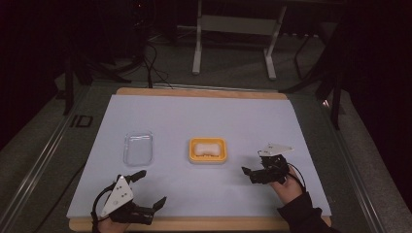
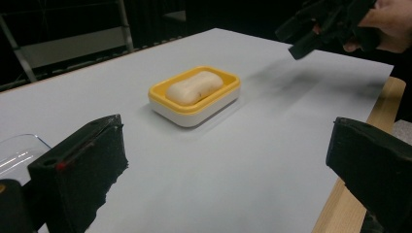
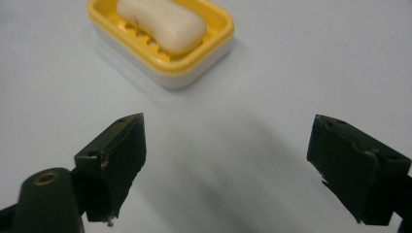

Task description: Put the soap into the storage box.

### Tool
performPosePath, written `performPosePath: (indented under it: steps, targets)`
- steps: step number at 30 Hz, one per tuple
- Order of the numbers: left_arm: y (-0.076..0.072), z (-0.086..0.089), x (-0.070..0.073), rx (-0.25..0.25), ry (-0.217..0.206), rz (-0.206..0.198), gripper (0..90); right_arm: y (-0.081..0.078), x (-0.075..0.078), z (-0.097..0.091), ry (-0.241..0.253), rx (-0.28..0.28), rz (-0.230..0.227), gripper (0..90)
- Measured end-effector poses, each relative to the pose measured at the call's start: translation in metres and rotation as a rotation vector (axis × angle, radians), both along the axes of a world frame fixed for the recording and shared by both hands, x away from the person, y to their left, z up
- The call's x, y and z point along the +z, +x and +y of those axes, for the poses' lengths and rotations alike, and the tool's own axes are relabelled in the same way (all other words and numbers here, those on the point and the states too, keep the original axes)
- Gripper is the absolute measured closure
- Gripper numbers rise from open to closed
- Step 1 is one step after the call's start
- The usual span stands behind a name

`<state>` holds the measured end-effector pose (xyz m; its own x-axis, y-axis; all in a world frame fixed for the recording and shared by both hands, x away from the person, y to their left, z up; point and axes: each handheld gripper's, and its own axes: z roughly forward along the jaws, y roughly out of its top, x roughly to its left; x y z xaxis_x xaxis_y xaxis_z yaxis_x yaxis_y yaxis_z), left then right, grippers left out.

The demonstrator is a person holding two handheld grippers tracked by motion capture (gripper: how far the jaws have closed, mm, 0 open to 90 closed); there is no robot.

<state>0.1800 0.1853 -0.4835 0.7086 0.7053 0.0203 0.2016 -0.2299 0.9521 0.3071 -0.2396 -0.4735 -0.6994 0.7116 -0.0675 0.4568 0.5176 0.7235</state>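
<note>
Both my grippers, left (image 1: 148,189) and right (image 1: 252,171), hang spread and empty, approaching; next I'd likely grasp the soap (image 3: 161,23) in its yellow dish (image 3: 214,46).

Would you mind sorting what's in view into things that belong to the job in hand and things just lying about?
Part of the job:
- soap bar in the yellow soap dish
- clear lid, lying left of the dish
- left gripper and right gripper, both open, holding nothing

Just lying about:
- white table frame on the floor beyond
- cables on the floor
</note>
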Motion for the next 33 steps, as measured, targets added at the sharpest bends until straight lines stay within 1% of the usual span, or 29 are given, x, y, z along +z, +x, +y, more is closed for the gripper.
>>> performPosePath:
  steps: [2, 4, 5, 8, 10, 14, 17, 19, 24, 25, 28, 33]
  targets:
    - [0.000, 0.000, 0.000, -0.001, 0.003, -0.001, 1.2, -0.004, 0.000, -0.001, 0.016, -0.007, -0.006, 14.2]
    - [0.000, 0.000, 0.000, -0.002, 0.006, 0.000, 1.1, -0.008, 0.001, -0.003, 0.024, -0.022, -0.017, 14.2]
    - [0.000, -0.001, 0.000, -0.003, 0.006, 0.000, 1.2, -0.009, 0.001, -0.004, 0.025, -0.020, -0.016, 14.2]
    - [0.000, -0.001, 0.000, -0.004, 0.006, 0.001, 1.1, -0.015, 0.001, -0.005, 0.010, -0.024, -0.020, 14.4]
    - [0.001, -0.001, 0.000, -0.006, 0.007, 0.001, 1.2, -0.019, 0.001, -0.005, 0.006, -0.027, -0.035, 14.4]
    - [0.001, -0.002, 0.000, -0.010, 0.010, 0.001, 1.1, -0.026, 0.005, -0.010, 0.036, -0.039, -0.054, 14.4]
    - [0.001, -0.002, 0.000, -0.012, 0.012, 0.003, 1.1, -0.029, 0.005, -0.013, 0.051, -0.048, -0.057, 14.4]
    - [0.000, -0.002, 0.000, -0.012, 0.010, 0.003, 1.1, -0.030, 0.005, -0.014, 0.047, -0.053, -0.061, 14.4]
    - [0.000, -0.002, 0.000, -0.010, 0.011, 0.002, 1.2, -0.028, 0.005, -0.017, 0.060, -0.071, -0.058, 14.4]
    - [-0.001, -0.002, 0.000, -0.011, 0.008, -0.001, 1.2, -0.028, 0.005, -0.018, 0.077, -0.081, -0.072, 14.4]
    - [-0.001, -0.002, 0.000, -0.011, 0.008, 0.000, 1.1, -0.027, 0.006, -0.017, 0.086, -0.085, -0.084, 14.4]
    - [-0.001, -0.002, 0.000, -0.012, 0.009, 0.000, 1.1, -0.026, 0.004, -0.017, 0.074, -0.083, -0.087, 14.4]
